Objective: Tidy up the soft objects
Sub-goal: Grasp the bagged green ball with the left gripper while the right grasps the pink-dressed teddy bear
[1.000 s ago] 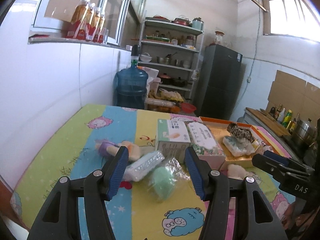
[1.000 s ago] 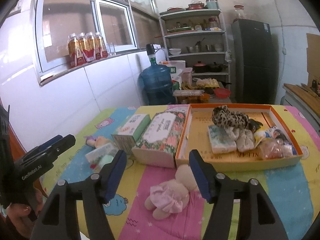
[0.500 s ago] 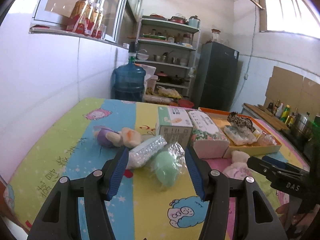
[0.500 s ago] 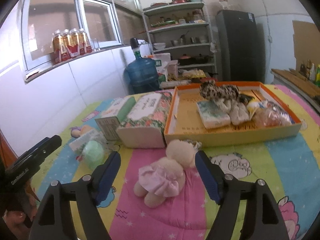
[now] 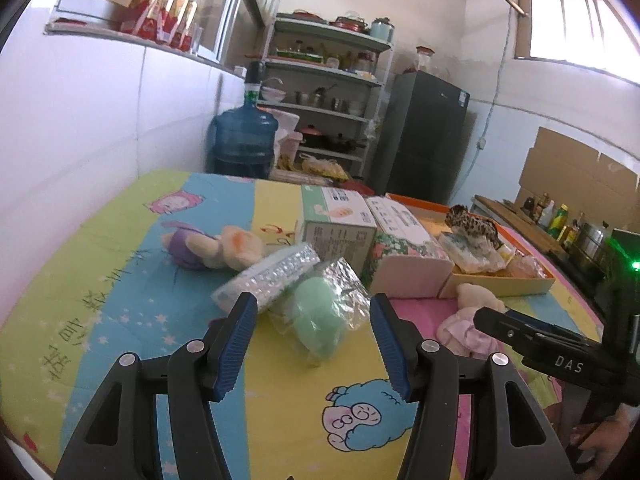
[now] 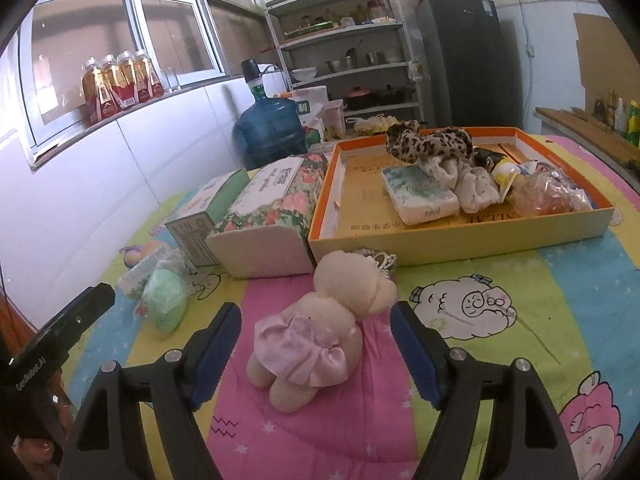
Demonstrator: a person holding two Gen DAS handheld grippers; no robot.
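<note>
Two grippers are hovering over the cartoon-print sheet [image 6: 500, 300], both with jaws spread and gripping nothing. The right gripper [image 6: 316, 344] is pointing at a plush bear in a pink dress [image 6: 320, 332]; the bear is lying on the pink stripe, sitting in the gap between the blue pads without touching either one. Those jaws have just been opening wider, now levelling off. The left gripper [image 5: 312, 344] is framing a green soft object in a clear crinkly bag [image 5: 320, 316], which is lying on the yellow stripe just ahead of its tips, pads clear of it. A silvery wrapped pack [image 5: 266, 280] is leaning against that bag on its left. A plush doll with a purple part [image 5: 208, 246] is lying further back on the sheet. A green tissue box [image 5: 338, 228] and a floral tissue box [image 6: 268, 216] are standing side by side, the floral one touching the orange tray [image 6: 460, 242]. The tray is holding a leopard-print plush [image 6: 428, 142], a tissue pack [image 6: 420, 194], a cream cloth item [image 6: 476, 192] and bagged items at its right end. The bear's head is nearly touching the tray's front wall.
</note>
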